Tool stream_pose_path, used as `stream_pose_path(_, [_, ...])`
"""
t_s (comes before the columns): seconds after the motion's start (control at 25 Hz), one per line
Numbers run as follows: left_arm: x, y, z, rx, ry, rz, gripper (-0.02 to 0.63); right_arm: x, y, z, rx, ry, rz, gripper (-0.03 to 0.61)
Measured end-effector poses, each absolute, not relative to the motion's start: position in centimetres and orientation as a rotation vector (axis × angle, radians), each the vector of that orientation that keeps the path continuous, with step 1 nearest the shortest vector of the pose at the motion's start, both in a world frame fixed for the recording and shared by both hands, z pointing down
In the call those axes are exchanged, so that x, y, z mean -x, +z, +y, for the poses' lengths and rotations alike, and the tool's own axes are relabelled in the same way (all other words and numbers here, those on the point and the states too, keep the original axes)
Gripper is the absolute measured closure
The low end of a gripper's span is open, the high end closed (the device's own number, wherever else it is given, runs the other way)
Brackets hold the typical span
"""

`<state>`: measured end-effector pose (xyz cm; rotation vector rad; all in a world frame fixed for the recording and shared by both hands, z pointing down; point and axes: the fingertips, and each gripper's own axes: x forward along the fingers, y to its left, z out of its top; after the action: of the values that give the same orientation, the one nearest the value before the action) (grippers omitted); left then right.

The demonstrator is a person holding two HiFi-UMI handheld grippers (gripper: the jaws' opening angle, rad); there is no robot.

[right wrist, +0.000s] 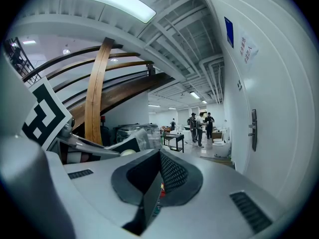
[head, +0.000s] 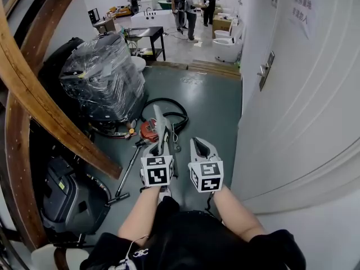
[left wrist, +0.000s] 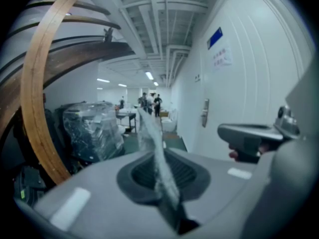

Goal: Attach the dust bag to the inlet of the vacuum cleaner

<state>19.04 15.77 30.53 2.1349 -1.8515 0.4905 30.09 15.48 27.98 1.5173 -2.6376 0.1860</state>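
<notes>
The left gripper's (left wrist: 160, 176) fingers are clamped on a thin, translucent grey sheet, which I take to be the dust bag (left wrist: 152, 139). It stands up out of the pinch as a limp, narrow strip and is caught only by its lower edge. The right gripper's (right wrist: 158, 176) fingers are pressed together with nothing in them. It sits just beside the left gripper, and the two are level with each other.

In the head view both grippers hang over the grey-green floor (head: 208, 103). The bag points ahead toward a small red-orange vacuum cleaner (head: 148, 131), which lies on the floor in the loop of its black hose (head: 175, 116) at the foot of a film-wrapped machine (head: 104, 77). A wand (head: 127, 176) lies on the floor at the left, and a white door (head: 298, 106) closes off the right.

No view shows the inlet, and no stiff collar can be made out on the bag.

The likely risks:
- A single pinch on so floppy a sheet could let it slide out or fold over on the way down.
- The bag's opening could then meet the inlet skewed, or miss it.
- The hose loop lies round the body and could snag the bag.
- The right fingers can't steady anything until they open.
</notes>
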Motion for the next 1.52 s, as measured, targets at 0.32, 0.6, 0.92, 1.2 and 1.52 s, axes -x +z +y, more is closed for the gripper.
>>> stream_pose_path(0.32, [-18.5,31.0,14.2,-2.145,0.47,-1.837,0.589,-29.6,28.4,14.5,-1.518,0.152,-2.627,0.58])
stream_pose_path(0.6, [-17.1,31.9,11.0,-2.154,0.447,-1.823,0.589,-28.2,29.2,11.4,-1.517,0.132,-2.615,0.58])
stream_pose_path(0.92, [-15.0,33.2,5.6,-2.136,0.441,-1.795,0.589,-26.2,29.8,5.9,-1.504,0.139,-2.596,0.58])
stream_pose_path(1.2, [-12.0,34.4,-0.4,-2.113,0.436,-1.759,0.589,-22.9,31.2,-0.3,-1.471,0.157,-2.566,0.58])
stream_pose_path(1.52, [-8.4,33.5,-8.1,-2.119,0.432,-1.742,0.588,-19.1,30.1,-8.1,-1.457,0.144,-2.557,0.58])
